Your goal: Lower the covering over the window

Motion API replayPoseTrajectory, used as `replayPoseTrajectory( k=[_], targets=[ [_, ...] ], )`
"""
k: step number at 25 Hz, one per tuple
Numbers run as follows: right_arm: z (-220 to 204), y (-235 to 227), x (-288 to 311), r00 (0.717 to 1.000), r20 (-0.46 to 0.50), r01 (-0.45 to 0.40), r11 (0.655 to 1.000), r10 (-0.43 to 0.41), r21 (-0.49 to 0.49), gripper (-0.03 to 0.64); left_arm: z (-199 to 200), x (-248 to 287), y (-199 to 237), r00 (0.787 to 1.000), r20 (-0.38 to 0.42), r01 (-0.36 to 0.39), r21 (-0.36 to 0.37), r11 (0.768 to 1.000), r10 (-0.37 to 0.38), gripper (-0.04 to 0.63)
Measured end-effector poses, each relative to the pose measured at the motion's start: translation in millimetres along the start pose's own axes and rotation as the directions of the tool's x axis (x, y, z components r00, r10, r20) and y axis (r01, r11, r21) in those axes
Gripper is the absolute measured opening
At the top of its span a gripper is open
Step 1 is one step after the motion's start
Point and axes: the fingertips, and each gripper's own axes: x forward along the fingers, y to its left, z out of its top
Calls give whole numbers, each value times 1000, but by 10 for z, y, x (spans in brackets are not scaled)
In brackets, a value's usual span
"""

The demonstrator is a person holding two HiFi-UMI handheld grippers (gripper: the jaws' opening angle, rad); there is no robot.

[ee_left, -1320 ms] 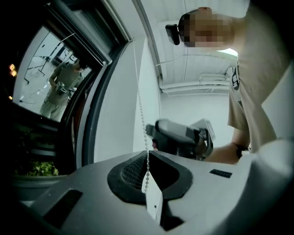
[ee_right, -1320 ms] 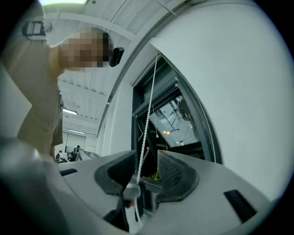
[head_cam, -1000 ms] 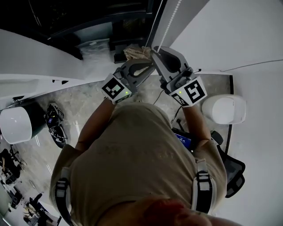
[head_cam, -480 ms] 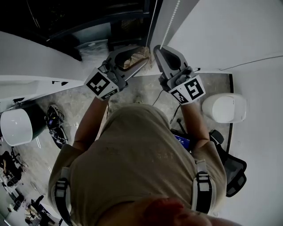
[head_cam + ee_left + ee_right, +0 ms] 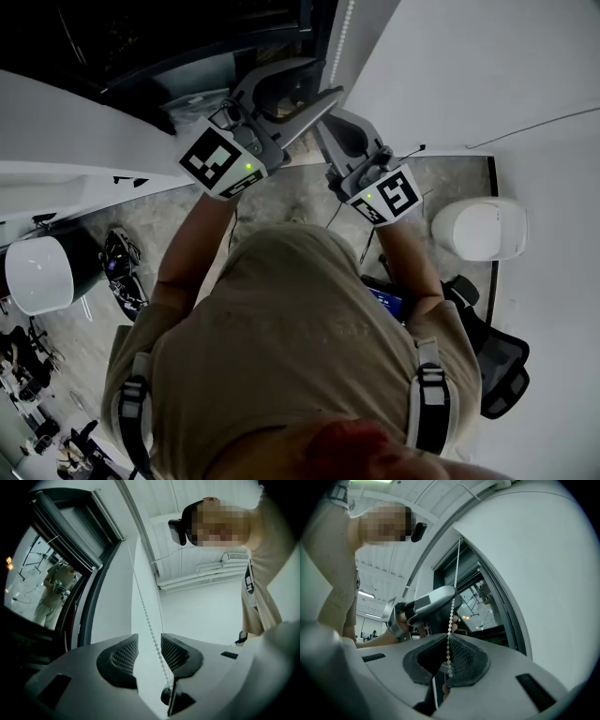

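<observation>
A white bead chain (image 5: pixel 342 37) hangs beside the dark window frame (image 5: pixel 141 37). My left gripper (image 5: pixel 323 78) is raised above my right. Its jaws have just been opening and now stand open. The bead chain (image 5: pixel 146 620) runs down between its pads (image 5: pixel 125 654) without being pressed, as the left gripper view (image 5: pixel 150 644) shows. My right gripper (image 5: pixel 328 127) sits just below, and its jaws have just been closing. In the right gripper view it (image 5: pixel 447 639) is shut on the bead chain (image 5: pixel 454 588), which rises taut from the pads. The left gripper (image 5: pixel 429 604) shows beyond.
A white wall (image 5: pixel 487 66) stands to the right of the window. Down on the floor are a white round seat (image 5: pixel 478 230), another white one (image 5: pixel 37 272), a dark office chair (image 5: pixel 497 366) and a black device (image 5: pixel 122 267). The window glass (image 5: pixel 42 578) reflects a person.
My left gripper has let go of the chain, opened and risen up along it. My right gripper has closed on the chain and stayed nearly in place.
</observation>
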Motion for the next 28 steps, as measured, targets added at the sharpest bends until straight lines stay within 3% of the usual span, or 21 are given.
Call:
replayPoseTrajectory(
  k=[5,7,11,13,15,16,18,22,28],
  targets=[
    [-120,-160,49,999,-28,18,1000,-18,-8,18,-130,67,172,999,-16,-33,-44,998,32,138],
    [-165,-195,56,999,-36,19,1000,-19,5,18,-176,71,171,1000,-15,-26,-44,999,25,103],
    [-142,-181,-57,999,-46,26,999,-25,29,18,-154,135,-21,1000,-2,-17,-24,1000,17,38],
    [-123,-206,-75,997,-60,42,999,-42,0,18,-130,120,-17,999,14,-33,-18,999,33,34],
    [-177,-245,-81,994,-89,60,997,-64,-48,19,-110,52,-1,998,16,-53,32,998,53,34],
    [-222,-279,-105,992,-95,77,995,-83,-60,34,-115,-2,-8,998,10,-63,67,996,62,35],
    [-264,-383,-207,987,-64,144,988,-148,-63,150,-160,-160,-7,996,12,-86,100,991,85,35],
    [-173,-487,-323,970,22,244,962,-243,-122,164,-441,-592,185,984,7,-179,13,984,179,35],
    [-369,-306,-121,987,-26,156,982,-160,-109,164,-916,-1142,371,951,-88,-304,-83,949,297,35]
  ],
)
